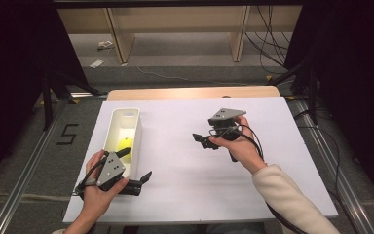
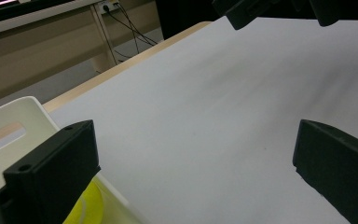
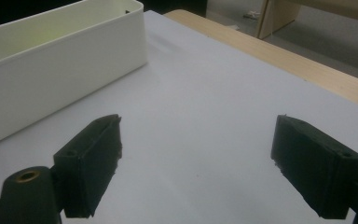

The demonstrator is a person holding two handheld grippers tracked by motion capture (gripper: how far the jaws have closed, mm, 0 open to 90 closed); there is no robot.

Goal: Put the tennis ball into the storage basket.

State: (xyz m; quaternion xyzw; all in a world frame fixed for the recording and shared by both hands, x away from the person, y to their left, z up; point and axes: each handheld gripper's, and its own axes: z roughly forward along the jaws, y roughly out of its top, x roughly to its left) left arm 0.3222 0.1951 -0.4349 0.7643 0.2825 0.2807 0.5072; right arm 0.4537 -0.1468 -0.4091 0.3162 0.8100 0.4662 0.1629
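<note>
Two grippers are sitting in my hands over the white sheet (image 1: 195,161) that is covering the table (image 1: 190,92). My left gripper (image 1: 137,171) is hanging low at the near left corner, right against the near end of the long white bin (image 1: 135,127), and its jaws are standing wide apart with nothing between them. One jaw is poking in over the bin's rim, the other is hovering out over the sheet. Down inside the bin a yellow object (image 1: 124,145) is lying toward the near end, just ahead of that jaw; in the left gripper view the yellow object (image 2: 89,207) is peeking out beside the left jaw, and I cannot tell what it is. My right gripper (image 1: 203,140) is floating near the middle of the sheet, well apart from the bin, pointing toward it. Its jaws are spread wide too, empty, bare white sheet (image 3: 200,126) showing between them, the bin's side wall (image 3: 60,74) off to the left.
</note>
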